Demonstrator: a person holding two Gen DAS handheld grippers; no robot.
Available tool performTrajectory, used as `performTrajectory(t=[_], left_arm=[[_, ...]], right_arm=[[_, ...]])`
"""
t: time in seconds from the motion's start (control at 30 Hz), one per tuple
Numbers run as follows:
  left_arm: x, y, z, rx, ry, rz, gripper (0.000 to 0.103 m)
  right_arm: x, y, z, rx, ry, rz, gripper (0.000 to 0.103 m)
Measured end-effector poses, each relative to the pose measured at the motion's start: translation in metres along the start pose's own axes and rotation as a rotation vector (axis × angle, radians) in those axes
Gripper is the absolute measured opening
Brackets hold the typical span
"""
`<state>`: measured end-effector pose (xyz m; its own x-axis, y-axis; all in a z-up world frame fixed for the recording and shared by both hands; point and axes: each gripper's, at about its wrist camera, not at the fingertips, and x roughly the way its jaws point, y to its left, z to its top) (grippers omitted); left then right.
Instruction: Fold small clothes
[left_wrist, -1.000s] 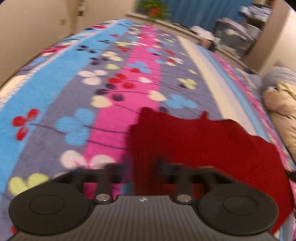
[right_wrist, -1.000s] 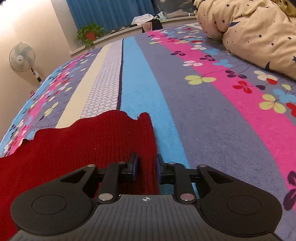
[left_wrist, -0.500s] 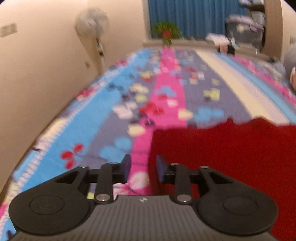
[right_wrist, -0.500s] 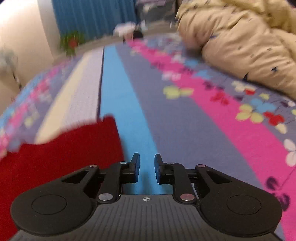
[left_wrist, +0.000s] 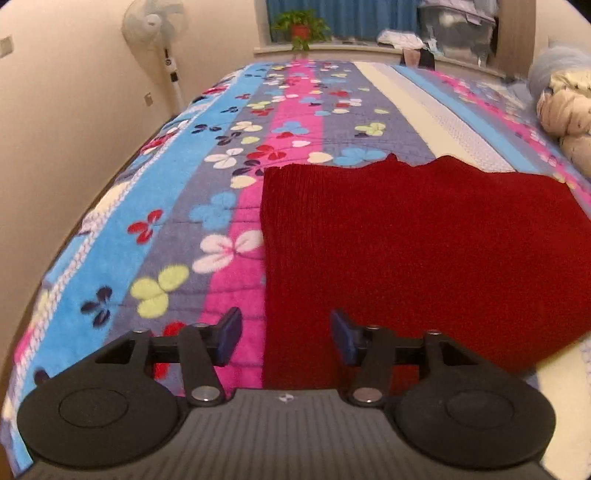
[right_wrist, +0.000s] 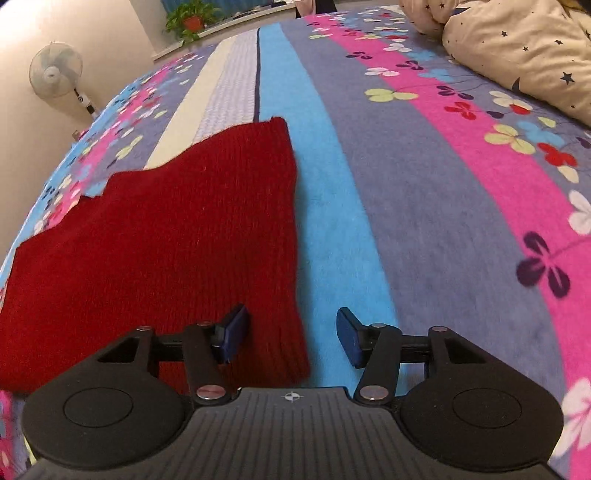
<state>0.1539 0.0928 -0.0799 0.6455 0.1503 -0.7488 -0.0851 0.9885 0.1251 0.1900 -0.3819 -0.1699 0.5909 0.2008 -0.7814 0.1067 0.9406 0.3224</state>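
A dark red knitted garment (left_wrist: 406, 240) lies flat on the flowered bedspread (left_wrist: 166, 192). In the left wrist view my left gripper (left_wrist: 284, 339) is open and empty, raised over the garment's near left edge, which runs between the two fingers. In the right wrist view the same garment (right_wrist: 166, 236) fills the left side. My right gripper (right_wrist: 293, 334) is open and empty above the garment's near right corner. Its left finger (right_wrist: 232, 332) is over the knit, its right finger over the blue stripe.
A cream star-printed duvet (right_wrist: 517, 48) is heaped at the right side of the bed. A standing fan (left_wrist: 159, 33) and a wall are at the left. A potted plant (left_wrist: 299, 29) sits on the far sill.
Both grippers have let go of the garment's near edge, opened wide and lifted back. The red garment now lies flat on the bedspread.
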Motion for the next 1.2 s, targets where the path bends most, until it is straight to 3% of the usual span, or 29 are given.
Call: performTrajectory(t=[0.07,0.13,0.17,0.2,0.23,0.3,0.4,0.47,0.53,0.6,0.63,0.7,0.73,0.87,0.93,1.03,1.1,1.13,1.2], left_arm=[[0.020,0.001,-0.006,-0.027,0.119,-0.014,0.070],[0.025,0.011,-0.008,-0.139,0.143,-0.056,0.069],[0.020,0.015,-0.007,-0.181,0.148,-0.089,0.065],[0.021,0.020,-0.006,-0.215,0.153,-0.145,0.043],[0.022,0.022,-0.007,-0.235,0.161,-0.179,0.034],[0.013,0.021,-0.008,-0.202,0.130,-0.183,0.018],[-0.032,0.020,-0.003,-0.138,-0.013,-0.158,0.016],[-0.062,0.032,-0.005,-0.161,-0.076,-0.162,0.016],[-0.077,0.044,-0.013,-0.203,-0.076,-0.155,0.016],[-0.077,0.050,-0.029,-0.218,-0.030,-0.140,0.019],[-0.073,0.052,-0.036,-0.229,0.015,-0.130,0.026],[-0.059,0.052,-0.046,-0.232,0.122,-0.038,0.027],[-0.059,0.052,-0.047,-0.231,0.117,0.003,0.029],[-0.080,0.048,-0.047,-0.247,0.001,-0.040,0.044],[-0.084,0.037,-0.047,-0.230,-0.016,-0.056,0.045],[-0.075,0.012,-0.046,-0.157,0.007,-0.026,0.045],[-0.050,-0.002,-0.051,-0.088,0.091,0.032,0.053],[-0.039,-0.007,-0.054,-0.068,0.136,0.067,0.060],[-0.032,-0.006,-0.057,-0.112,0.181,0.072,0.063]], right_arm=[[-0.001,0.000,-0.005,0.017,0.003,0.001,0.054],[-0.002,0.000,-0.009,0.051,-0.009,0.007,0.054],[-0.005,0.001,-0.012,0.068,-0.014,0.023,0.043],[-0.006,0.000,-0.013,0.078,-0.020,0.056,0.032],[-0.009,0.002,-0.013,0.073,-0.040,0.055,0.024],[-0.020,0.004,-0.013,0.058,-0.080,0.057,0.017],[-0.055,-0.001,-0.012,0.134,-0.164,0.115,0.014],[-0.079,-0.003,-0.013,0.162,-0.187,0.131,0.014],[-0.099,0.000,-0.024,0.152,-0.182,0.096,0.014],[-0.098,-0.001,-0.042,0.138,-0.132,0.053,0.014],[-0.088,-0.004,-0.051,0.146,-0.068,0.025,0.016],[-0.068,-0.010,-0.066,0.155,0.036,-0.092,0.017],[-0.071,-0.012,-0.068,0.157,0.013,-0.121,0.028],[-0.110,0.015,-0.065,-0.041,-0.263,-0.155,0.029],[-0.110,0.027,-0.069,-0.134,-0.291,-0.114,0.030],[-0.079,0.031,-0.076,-0.186,-0.153,-0.135,0.030],[-0.051,0.030,-0.078,-0.208,-0.026,-0.180,0.032],[-0.047,0.030,-0.079,-0.205,-0.026,-0.186,0.036],[-0.050,0.032,-0.073,-0.213,-0.033,-0.209,0.042]])
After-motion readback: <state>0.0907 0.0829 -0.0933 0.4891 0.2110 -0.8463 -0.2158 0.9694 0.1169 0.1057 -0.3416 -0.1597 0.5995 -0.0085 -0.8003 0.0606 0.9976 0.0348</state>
